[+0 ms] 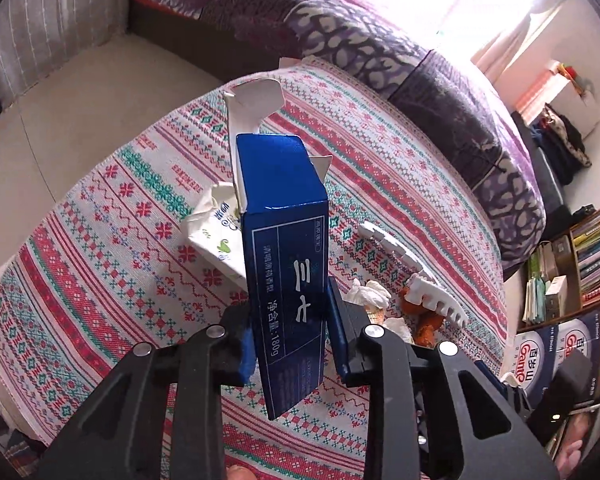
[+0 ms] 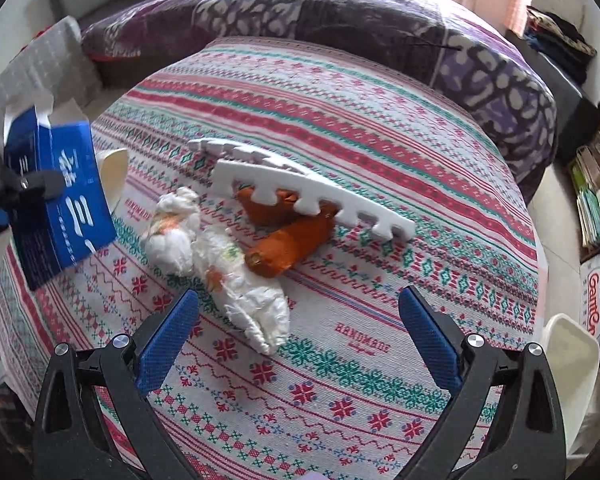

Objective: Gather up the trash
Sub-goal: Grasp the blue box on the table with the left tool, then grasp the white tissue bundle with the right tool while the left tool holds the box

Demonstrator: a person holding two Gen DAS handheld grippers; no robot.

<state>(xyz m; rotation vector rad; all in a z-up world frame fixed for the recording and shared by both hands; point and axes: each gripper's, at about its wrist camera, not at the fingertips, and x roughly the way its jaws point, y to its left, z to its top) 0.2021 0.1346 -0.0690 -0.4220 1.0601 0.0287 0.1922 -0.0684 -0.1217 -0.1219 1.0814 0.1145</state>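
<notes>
The left wrist view shows the left gripper [image 1: 290, 336] up close. Its two blue pads are clenched on a long blue box [image 1: 286, 264], one pad on each side. The box stands up between the fingers, lifted off the table [image 1: 100, 240]. Its top end is torn open and white flaps stick up there. White writing runs down the front of the box. Just behind the box lies a crumpled white packet [image 1: 212, 232] with a bit of green and blue print. To the right of the box lie small white tissues [image 1: 370, 294], some orange peel [image 1: 426, 326] and a white foam strip [image 1: 434, 298] with teeth like a comb. All of it sits on a cloth with red, green and white patterns.

In the right wrist view, the right gripper [image 2: 298, 340] is released, with its blue pads far apart and nothing between them. It hangs over the table. Just past its pads lies a long wad of white tissue [image 2: 236, 280]. Behind the wad are two pieces of orange peel [image 2: 288, 246]. A white foam strip [image 2: 312, 196] rests on top of the peel, and a second one [image 2: 236, 150] lies behind it. At the left edge, the left gripper [image 2: 40, 186] holds the blue box [image 2: 60, 196].

Far back, a purple patterned sofa [image 2: 340, 4] curves round the table.
</notes>
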